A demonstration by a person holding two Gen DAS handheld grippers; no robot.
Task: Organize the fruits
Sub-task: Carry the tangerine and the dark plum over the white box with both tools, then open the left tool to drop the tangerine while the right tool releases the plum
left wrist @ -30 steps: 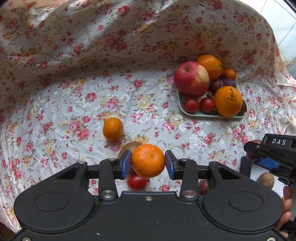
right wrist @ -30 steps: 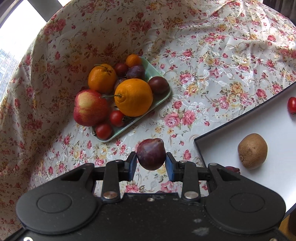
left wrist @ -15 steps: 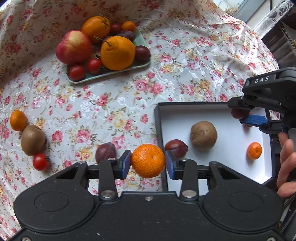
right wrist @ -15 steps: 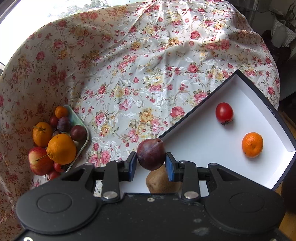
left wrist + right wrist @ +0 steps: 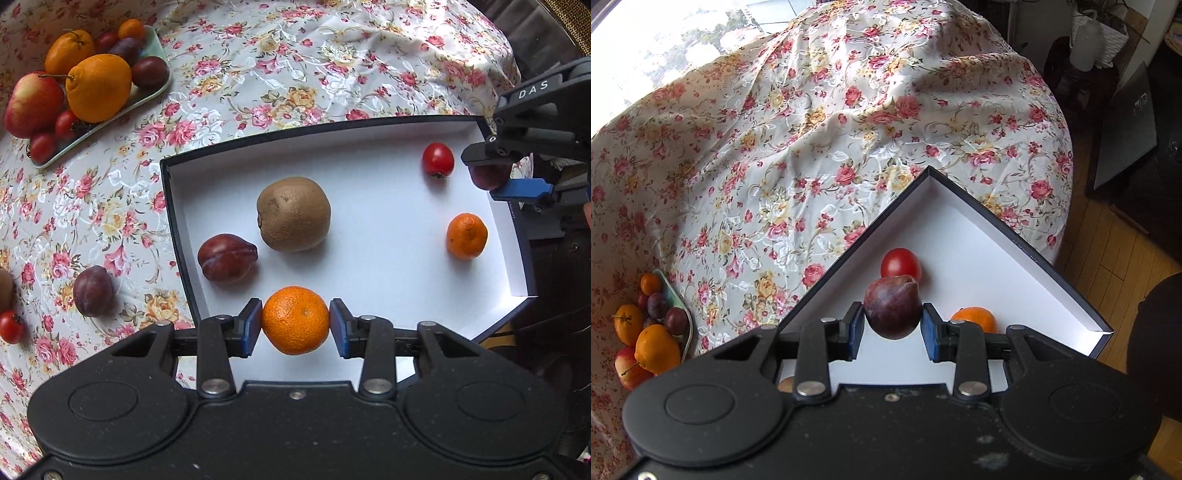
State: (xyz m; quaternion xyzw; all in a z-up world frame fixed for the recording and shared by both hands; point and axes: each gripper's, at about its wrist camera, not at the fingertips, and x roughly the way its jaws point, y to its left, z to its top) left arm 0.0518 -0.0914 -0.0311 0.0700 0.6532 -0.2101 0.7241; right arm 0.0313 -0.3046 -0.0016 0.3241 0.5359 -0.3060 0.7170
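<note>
Both fruits have been carried from over the floral cloth to above the white tray (image 5: 369,184): mandarin (image 5: 295,319) pinched in left tongs (image 5: 295,325), plum (image 5: 892,306) pinched in right tongs (image 5: 892,326); release is judged next.

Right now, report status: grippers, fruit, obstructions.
Left hand-held gripper shut on mandarin, over white box. Right hand-held gripper shut on plum, above tomato. Drop zones unobstructed.

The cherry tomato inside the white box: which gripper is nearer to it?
Right. The right gripper, clamping a plum, hangs right beside the cherry tomato. The left gripper, holding a mandarin, is over the white box's opposite side.
</note>
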